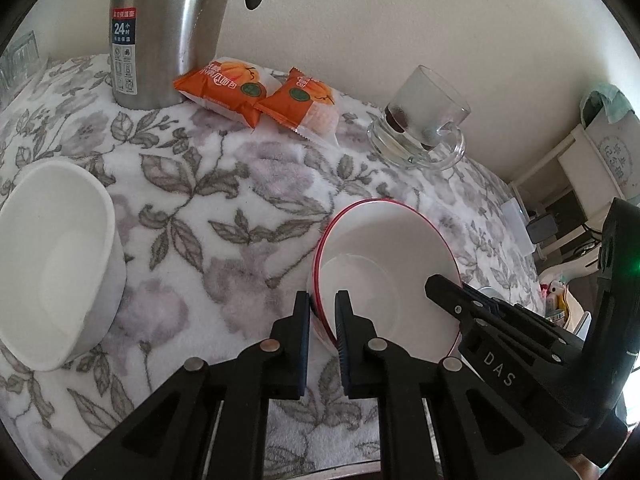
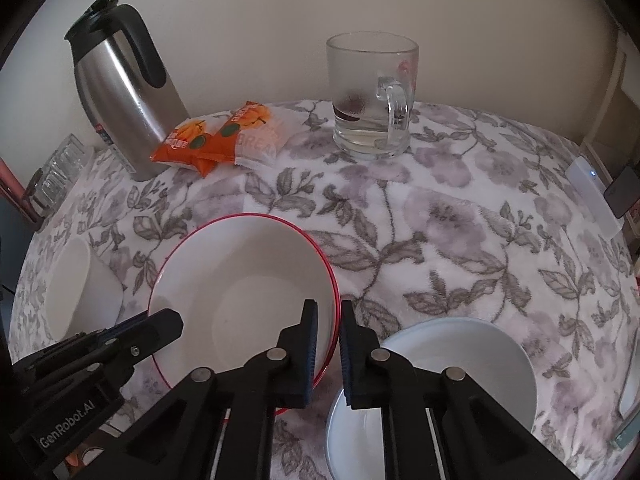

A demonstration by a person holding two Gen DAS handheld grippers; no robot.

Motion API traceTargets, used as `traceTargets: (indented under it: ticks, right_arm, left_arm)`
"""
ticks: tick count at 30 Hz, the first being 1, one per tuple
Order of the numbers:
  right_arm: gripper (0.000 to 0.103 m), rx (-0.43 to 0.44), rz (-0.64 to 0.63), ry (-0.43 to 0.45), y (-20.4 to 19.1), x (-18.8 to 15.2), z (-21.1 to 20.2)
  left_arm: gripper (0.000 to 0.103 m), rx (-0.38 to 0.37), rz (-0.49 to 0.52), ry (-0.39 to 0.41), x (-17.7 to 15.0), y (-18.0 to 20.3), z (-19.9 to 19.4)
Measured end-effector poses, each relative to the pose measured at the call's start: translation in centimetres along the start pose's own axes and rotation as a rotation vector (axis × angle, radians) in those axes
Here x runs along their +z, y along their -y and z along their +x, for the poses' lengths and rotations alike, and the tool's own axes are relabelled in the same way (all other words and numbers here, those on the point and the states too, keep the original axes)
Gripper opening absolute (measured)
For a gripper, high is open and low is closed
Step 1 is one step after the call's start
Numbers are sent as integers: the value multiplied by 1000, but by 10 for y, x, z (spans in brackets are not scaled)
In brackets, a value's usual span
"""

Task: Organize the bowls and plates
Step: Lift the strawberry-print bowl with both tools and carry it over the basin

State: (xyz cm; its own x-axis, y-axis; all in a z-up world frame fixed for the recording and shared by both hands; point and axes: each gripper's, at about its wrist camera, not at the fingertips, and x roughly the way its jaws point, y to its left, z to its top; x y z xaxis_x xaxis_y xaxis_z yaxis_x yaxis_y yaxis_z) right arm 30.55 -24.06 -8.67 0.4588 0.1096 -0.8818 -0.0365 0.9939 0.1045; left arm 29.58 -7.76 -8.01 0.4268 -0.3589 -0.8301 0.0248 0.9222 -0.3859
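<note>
A white bowl with a red rim (image 1: 392, 248) (image 2: 248, 272) sits tilted on the flowered cloth, held from both sides. My left gripper (image 1: 323, 304) is shut on its left rim, one finger inside the bowl and one outside. In the right wrist view the left gripper (image 2: 168, 318) shows at the bowl's lower left. My right gripper (image 2: 330, 312) is shut on the opposite rim, and its tip (image 1: 440, 284) shows at the bowl's right edge in the left wrist view. A plain white bowl (image 1: 52, 264) (image 2: 76, 288) stands to the left. A pale bowl (image 2: 460, 360) lies under the right gripper's right finger.
At the back stand a steel thermos jug (image 1: 168, 32) (image 2: 128, 92), two orange snack packets (image 1: 256, 92) (image 2: 216, 136) and a glass mug (image 1: 424, 116) (image 2: 372, 92). A glass dish (image 2: 60, 172) sits far left. A white device (image 2: 596, 196) lies at the table's right edge.
</note>
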Motion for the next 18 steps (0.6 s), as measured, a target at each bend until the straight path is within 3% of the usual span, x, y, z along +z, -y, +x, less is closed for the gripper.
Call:
traceTargets:
  ticks: [18]
  right_arm:
    - [11, 8, 1, 61, -10, -3, -52]
  left_arm:
    - [12, -33, 9, 88, 3, 10, -60]
